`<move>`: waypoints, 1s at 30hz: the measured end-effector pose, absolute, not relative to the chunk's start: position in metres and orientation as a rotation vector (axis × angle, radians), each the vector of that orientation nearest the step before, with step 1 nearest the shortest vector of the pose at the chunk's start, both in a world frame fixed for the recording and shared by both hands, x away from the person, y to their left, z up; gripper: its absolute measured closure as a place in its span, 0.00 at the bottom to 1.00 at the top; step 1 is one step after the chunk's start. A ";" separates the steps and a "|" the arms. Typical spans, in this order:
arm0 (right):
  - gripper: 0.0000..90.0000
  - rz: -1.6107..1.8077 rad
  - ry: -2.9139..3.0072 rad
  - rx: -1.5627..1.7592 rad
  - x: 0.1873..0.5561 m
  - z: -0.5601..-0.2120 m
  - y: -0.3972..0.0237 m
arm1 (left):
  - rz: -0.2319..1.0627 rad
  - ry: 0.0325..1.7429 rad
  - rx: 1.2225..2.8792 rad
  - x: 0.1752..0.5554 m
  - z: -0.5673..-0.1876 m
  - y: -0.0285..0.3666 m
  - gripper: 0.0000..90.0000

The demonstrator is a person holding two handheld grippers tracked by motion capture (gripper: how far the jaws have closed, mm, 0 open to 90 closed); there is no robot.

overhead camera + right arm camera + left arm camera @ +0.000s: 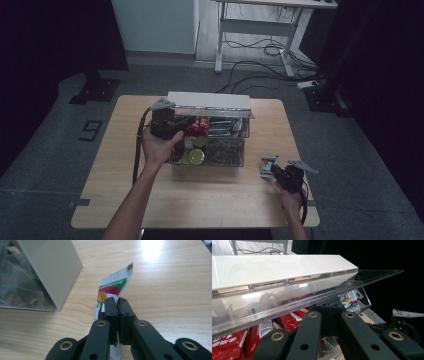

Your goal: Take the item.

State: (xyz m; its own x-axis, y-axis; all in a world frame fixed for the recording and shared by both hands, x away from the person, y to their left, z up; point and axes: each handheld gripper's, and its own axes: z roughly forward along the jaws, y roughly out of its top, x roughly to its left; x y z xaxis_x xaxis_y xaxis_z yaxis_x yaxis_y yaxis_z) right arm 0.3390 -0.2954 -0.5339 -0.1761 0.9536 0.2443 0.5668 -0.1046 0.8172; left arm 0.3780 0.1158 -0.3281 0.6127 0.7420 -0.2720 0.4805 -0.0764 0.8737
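With lid (274, 268) raised, bin (235, 160) of packets (292, 320)

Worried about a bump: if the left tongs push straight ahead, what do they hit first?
Likely the clear lid of the clear box; it crosses just beyond the left tongs. Depth is unclear.

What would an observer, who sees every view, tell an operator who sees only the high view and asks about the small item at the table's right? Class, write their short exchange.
Operator: What is that small item?
Observer: A white sachet with a green and red band and yellow flowers, pinched in the shut right claw.
Operator: What are the red things in the clear box?
Observer: Red packets with white print.
Operator: Any matching item inside?
Observer: Yes, a similar second sachet at one end.
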 end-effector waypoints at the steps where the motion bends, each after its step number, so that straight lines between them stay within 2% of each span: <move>1: 0.96 1.192 1.744 1.667 0.339 -0.535 -0.296 | 0.293 1.008 1.726 0.378 -0.328 0.116 1.00; 9: 0.90 1.127 1.742 1.688 0.340 -0.542 -0.300 | 0.294 1.005 1.730 0.378 -0.328 0.114 1.00; 15: 0.81 1.044 1.773 1.706 0.344 -0.546 -0.301 | 0.294 1.005 1.731 0.377 -0.328 0.114 1.00; 21: 0.65 0.968 1.787 1.694 0.345 -0.548 -0.299 | 0.294 1.006 1.730 0.378 -0.328 0.114 0.99; 30: 0.53 0.986 1.750 1.676 0.341 -0.540 -0.296 | 0.298 1.005 1.728 0.377 -0.329 0.114 0.99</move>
